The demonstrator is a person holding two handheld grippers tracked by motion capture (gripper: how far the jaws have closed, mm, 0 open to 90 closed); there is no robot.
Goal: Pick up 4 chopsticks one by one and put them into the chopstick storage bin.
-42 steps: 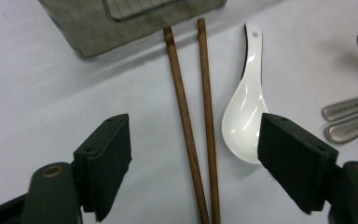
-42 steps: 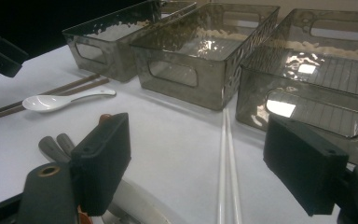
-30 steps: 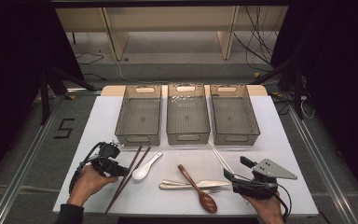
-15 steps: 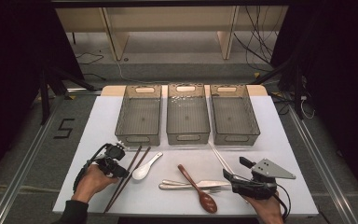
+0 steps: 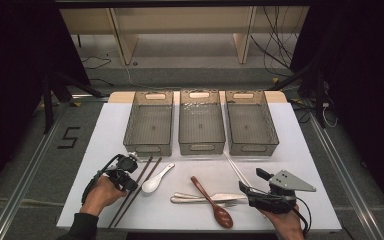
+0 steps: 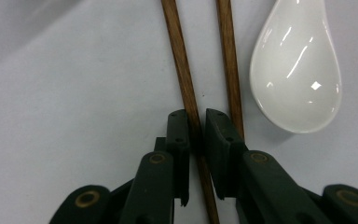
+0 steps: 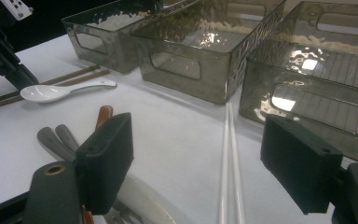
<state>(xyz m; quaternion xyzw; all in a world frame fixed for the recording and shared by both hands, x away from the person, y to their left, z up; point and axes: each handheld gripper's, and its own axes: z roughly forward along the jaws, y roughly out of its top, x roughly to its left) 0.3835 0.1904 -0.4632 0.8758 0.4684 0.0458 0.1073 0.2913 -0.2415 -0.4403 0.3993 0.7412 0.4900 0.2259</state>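
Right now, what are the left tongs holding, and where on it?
The left tongs have just closed on one brown chopstick, around its middle; the other chopstick lies outside.

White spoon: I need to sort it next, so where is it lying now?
In the high view the white spoon lies on the table's left half, just right of the brown chopsticks and in front of the left bin.

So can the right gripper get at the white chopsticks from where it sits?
Probably yes. The right gripper has its jaws wide open, the white chopsticks lie on bare table between them just ahead, and nothing covers them; the metal cutlery lies off to one side.
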